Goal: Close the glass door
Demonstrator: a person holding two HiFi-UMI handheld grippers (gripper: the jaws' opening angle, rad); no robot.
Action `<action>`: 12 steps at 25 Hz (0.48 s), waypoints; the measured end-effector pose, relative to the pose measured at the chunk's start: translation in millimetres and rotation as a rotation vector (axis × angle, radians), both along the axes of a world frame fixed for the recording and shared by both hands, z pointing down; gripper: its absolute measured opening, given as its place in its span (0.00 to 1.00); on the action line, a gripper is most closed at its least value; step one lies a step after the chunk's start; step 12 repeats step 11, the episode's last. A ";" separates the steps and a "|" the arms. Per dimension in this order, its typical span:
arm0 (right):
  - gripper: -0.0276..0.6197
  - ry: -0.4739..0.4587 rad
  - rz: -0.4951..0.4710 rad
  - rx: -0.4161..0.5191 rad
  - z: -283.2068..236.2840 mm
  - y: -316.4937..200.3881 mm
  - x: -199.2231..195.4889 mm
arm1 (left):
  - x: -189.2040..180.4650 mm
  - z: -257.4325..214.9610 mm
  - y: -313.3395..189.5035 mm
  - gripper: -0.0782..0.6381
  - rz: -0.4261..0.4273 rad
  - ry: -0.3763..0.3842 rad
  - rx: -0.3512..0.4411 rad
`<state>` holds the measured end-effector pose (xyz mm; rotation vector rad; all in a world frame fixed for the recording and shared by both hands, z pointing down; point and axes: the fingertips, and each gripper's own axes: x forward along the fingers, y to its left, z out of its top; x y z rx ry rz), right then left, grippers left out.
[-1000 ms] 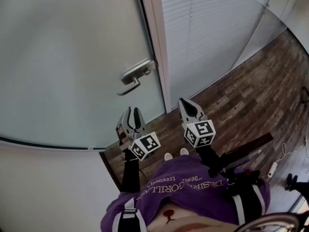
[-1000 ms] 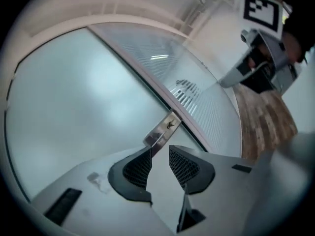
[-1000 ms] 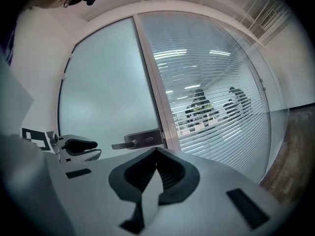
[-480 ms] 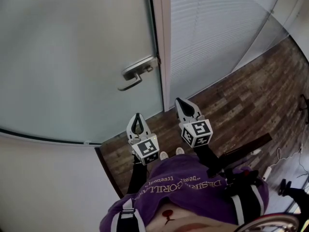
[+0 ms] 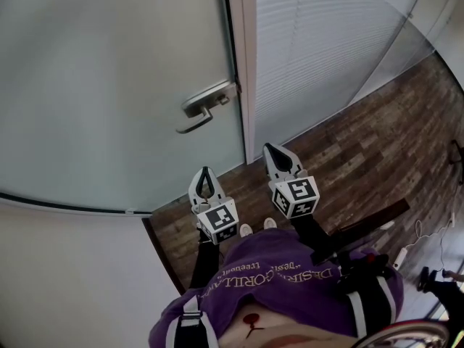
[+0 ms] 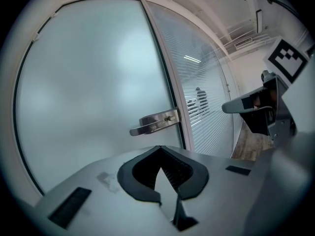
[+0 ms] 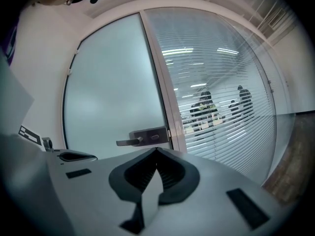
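Wood floor [image 5: 348, 151] gives plenty of open room right of the glass door [image 5: 109, 85], whose edge sits along the white frame [image 5: 243, 71]. Left gripper [image 5: 205, 171] and right gripper [image 5: 270, 148] are both pinched closed and empty, hanging short of the door, below its handle [image 5: 206, 106].
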<state>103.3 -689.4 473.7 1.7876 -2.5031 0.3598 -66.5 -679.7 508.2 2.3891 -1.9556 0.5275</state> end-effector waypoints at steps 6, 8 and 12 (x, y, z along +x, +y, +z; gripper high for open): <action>0.03 0.005 -0.005 0.001 -0.1 -1.4 -2.5 | -0.2 1.0 -0.4 0.11 0.011 -0.039 0.008; 0.03 0.005 -0.005 0.002 -1.3 -1.0 -2.7 | 0.6 -1.6 0.0 0.11 0.011 -0.042 0.008; 0.03 0.005 -0.008 0.004 -4.6 -0.4 -2.9 | 0.7 -1.8 1.1 0.11 0.016 -0.053 0.005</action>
